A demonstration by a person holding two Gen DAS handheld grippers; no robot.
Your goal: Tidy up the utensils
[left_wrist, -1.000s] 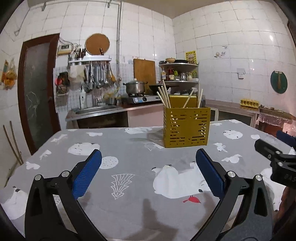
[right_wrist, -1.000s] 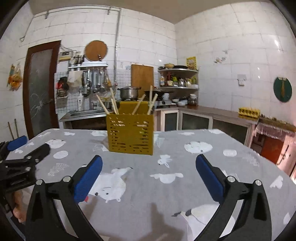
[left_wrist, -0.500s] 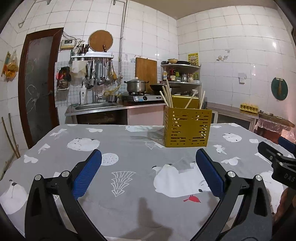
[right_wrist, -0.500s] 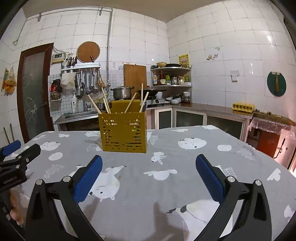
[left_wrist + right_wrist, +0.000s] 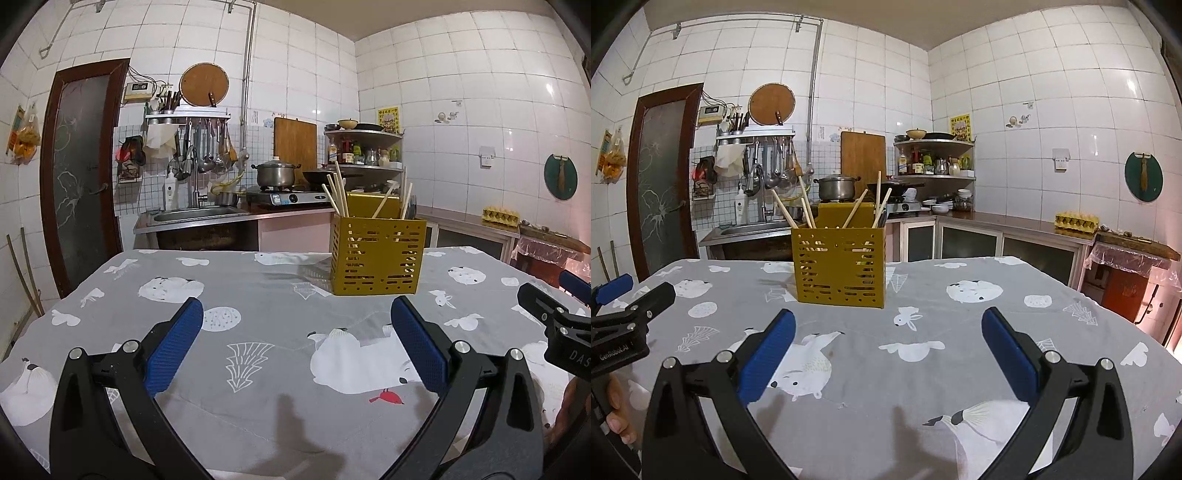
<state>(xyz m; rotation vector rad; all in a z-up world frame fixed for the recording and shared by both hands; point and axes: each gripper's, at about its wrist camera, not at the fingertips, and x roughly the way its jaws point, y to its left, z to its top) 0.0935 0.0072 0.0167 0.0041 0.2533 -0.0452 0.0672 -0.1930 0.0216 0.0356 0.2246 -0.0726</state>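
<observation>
White-tiled kitchen: both views rose slightly; left tool (image 5: 296,341) and right tool (image 5: 888,341) wide open, empty; chopsticks (image 5: 803,206) already in holder (image 5: 840,267).

Lower ends of the chopsticks (image 5: 805,208) hidden inside the holder (image 5: 840,267); its far compartments unreadable; right gripper (image 5: 554,317) cut off at right frame edge; left gripper (image 5: 624,306) cut at left edge; shelf jars (image 5: 923,162) too small to identify.
</observation>
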